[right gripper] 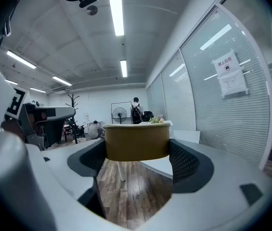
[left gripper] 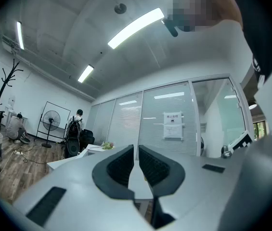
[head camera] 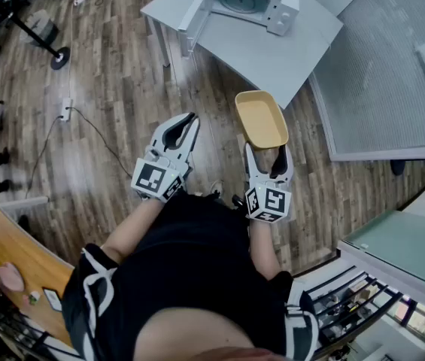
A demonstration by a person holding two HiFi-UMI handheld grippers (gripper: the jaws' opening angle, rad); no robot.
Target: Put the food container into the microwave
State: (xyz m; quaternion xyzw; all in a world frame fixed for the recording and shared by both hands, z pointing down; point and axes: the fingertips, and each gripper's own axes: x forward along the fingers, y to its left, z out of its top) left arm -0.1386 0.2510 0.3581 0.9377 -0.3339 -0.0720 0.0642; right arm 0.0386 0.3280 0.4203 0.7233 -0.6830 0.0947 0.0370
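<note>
The food container [head camera: 260, 119] is a shallow yellow-tan tray, held level above the wooden floor. My right gripper [head camera: 265, 155] is shut on its near end; in the right gripper view the tan container wall [right gripper: 136, 141] fills the gap between the dark pads. My left gripper [head camera: 187, 124] hangs beside it to the left, shut with nothing in it, its pads nearly touching in the left gripper view [left gripper: 136, 163]. The white microwave [head camera: 251, 2] stands on the grey table [head camera: 272, 55] ahead, its door [head camera: 195, 13] swung open to the left and the turntable showing.
A glass partition with blinds [head camera: 385, 74] runs along the right. Cables [head camera: 92, 126] and a power strip lie on the floor at left. A wooden desk corner [head camera: 24, 262] sits at lower left. A person with a backpack [right gripper: 136, 112] stands far off by a fan.
</note>
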